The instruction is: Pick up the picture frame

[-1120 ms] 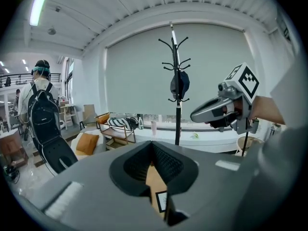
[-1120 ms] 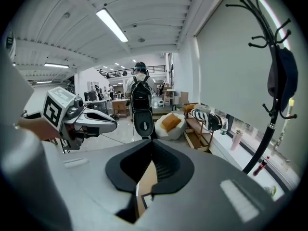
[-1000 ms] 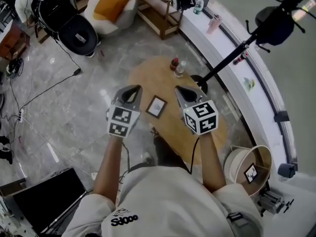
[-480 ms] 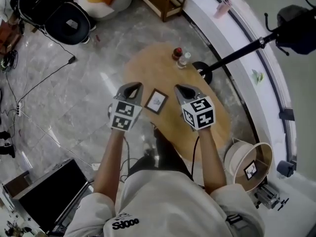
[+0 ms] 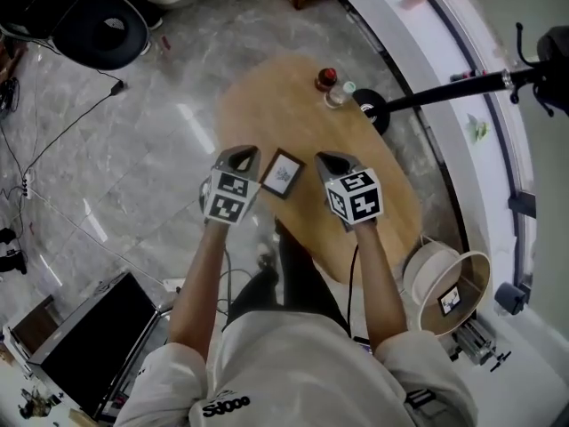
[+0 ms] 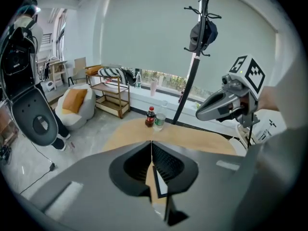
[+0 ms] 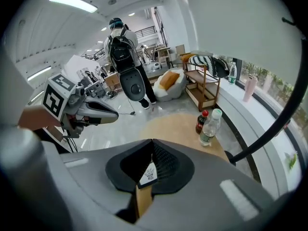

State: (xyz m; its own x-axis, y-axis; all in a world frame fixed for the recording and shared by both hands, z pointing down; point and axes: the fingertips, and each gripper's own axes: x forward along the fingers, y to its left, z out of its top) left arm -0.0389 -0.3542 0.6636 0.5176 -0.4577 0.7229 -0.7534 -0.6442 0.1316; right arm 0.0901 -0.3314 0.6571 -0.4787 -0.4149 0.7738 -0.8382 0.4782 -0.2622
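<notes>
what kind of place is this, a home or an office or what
Probably a lounge corner of an office or lab: a low oval wooden table, a beanbag seat, a coat stand and ceiling strip lights.

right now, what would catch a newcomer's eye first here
The small picture frame lies on the oval wooden table, with the shut left tool and shut right tool on either side of it. At the table's far end stand a red-capped bottle and a clear bottle.
</notes>
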